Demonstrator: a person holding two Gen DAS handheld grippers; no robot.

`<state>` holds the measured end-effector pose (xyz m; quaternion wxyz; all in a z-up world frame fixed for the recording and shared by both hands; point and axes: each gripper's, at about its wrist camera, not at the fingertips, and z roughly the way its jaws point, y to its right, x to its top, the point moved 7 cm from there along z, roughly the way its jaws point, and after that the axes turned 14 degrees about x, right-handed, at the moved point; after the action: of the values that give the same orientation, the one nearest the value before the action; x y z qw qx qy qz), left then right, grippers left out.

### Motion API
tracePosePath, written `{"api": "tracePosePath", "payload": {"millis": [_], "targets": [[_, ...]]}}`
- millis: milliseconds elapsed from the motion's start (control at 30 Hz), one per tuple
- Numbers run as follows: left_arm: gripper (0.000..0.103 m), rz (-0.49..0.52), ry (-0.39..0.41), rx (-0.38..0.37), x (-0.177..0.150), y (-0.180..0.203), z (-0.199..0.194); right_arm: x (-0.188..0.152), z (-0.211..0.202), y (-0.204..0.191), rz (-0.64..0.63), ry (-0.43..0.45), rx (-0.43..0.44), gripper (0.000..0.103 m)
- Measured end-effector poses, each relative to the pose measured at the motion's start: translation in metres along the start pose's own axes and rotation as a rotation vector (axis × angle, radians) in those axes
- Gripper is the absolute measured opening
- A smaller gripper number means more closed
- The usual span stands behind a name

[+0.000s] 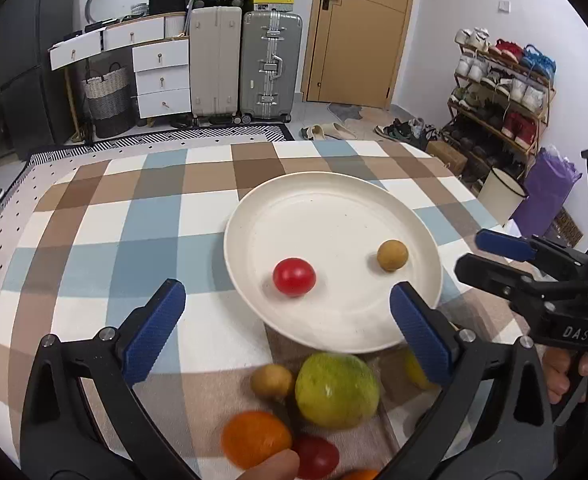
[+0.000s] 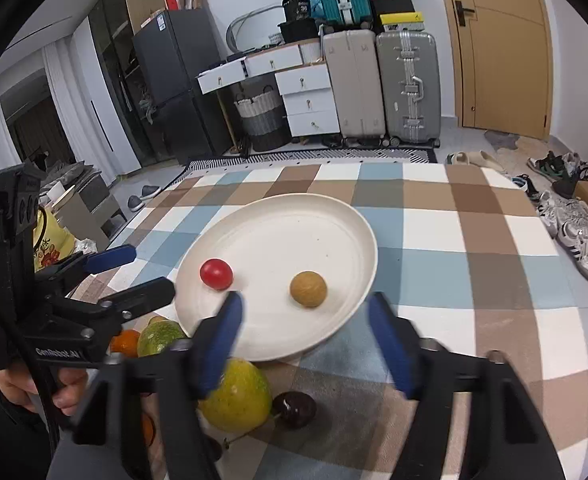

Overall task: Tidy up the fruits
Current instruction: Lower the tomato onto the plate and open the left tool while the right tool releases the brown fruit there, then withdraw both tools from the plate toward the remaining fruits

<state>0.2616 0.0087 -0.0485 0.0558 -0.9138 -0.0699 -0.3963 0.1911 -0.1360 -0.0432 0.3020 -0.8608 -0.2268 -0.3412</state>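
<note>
Left wrist view: my left gripper (image 1: 286,320) hangs low over the counter (image 1: 134,216), jaws wide, holding nothing. The plate (image 1: 333,196) lies ahead, its near rim between my fingers; on it a red tomato (image 1: 294,276) and a brown longan (image 1: 392,255), well apart. Under me: green-yellow fruit (image 1: 337,390), orange (image 1: 256,438), small brown fruit (image 1: 272,381).

Right wrist view: my right gripper (image 2: 305,340) also stands wide and empty at the plate's near edge. A dark cherry (image 2: 294,409) sits just beside the green-yellow fruit. The counter right of the plate is bare cloth.
</note>
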Motion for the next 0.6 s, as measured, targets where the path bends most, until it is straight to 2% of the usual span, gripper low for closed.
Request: {"api": "tracePosePath", "payload": {"millis": [33,133,333,500,600], "targets": [[0.102,-0.011,0.009,0.001,-0.001,-0.005,-0.007,0.0,-0.005,-0.001,0.0,0.014,-0.004,0.092],[0.102,-0.036,0.041,0.03,-0.005,-0.02,-0.028,-0.001,-0.021,-0.006,0.008,0.051,-0.011,0.102],[0.102,-0.063,0.07,0.052,-0.019,-0.041,-0.069,-0.011,-0.042,-0.026,-0.037,0.048,-0.018,0.103],[0.102,-0.062,0.065,0.021,-0.038,-0.043,-0.092,-0.027,-0.051,-0.04,-0.037,0.039,-0.024,0.103],[0.102,-0.061,0.068,0.036,-0.049,-0.043,-0.102,-0.037,-0.054,-0.047,-0.05,0.034,-0.031,0.103]]}}
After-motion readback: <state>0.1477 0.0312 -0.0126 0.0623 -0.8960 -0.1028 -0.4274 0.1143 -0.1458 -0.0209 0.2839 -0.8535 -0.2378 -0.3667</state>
